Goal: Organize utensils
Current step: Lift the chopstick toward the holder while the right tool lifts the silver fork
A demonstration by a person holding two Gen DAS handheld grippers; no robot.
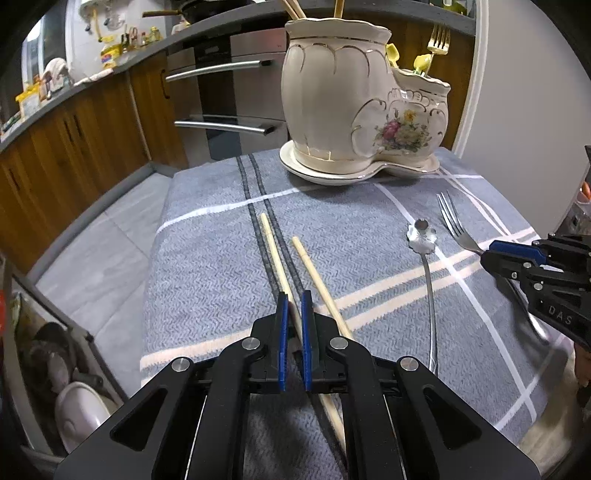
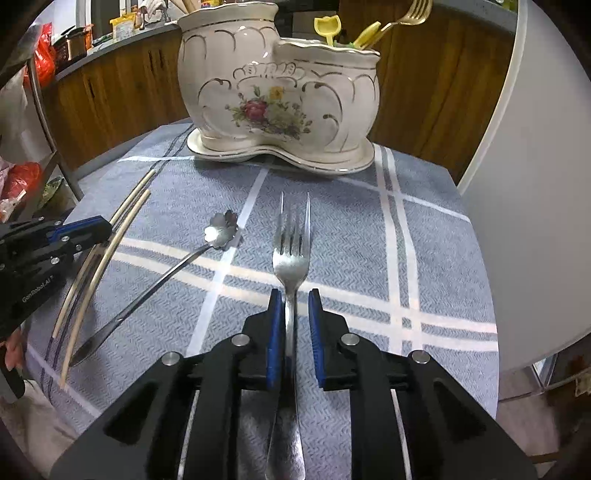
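Note:
On the blue checked cloth point(image 1: 207, 258) lie two wooden chopsticks, a spoon with a flower-shaped bowl point(image 1: 421, 234) point(image 2: 221, 230) and a steel fork point(image 1: 452, 221) point(image 2: 290, 258). My left gripper point(image 1: 294, 295) point(image 2: 105, 227) is shut on the left chopstick point(image 1: 275, 254). The other chopstick point(image 1: 317, 284) lies free just to its right. My right gripper point(image 2: 294, 293) point(image 1: 489, 254) straddles the fork's handle low over the cloth. The handle sits against the left pad, with a gap to the right pad. The cream flowered two-pot holder point(image 1: 332, 103) point(image 2: 273, 85) stands at the far edge.
The holder's pots contain wooden sticks, a gold fork point(image 2: 406, 16) and yellow utensils point(image 2: 327, 29). Wooden cabinets point(image 1: 74, 155) and oven handles point(image 1: 221, 68) lie beyond the table. A white curved surface point(image 2: 535, 184) rises at the right. Dishes point(image 1: 79, 410) sit low at the left.

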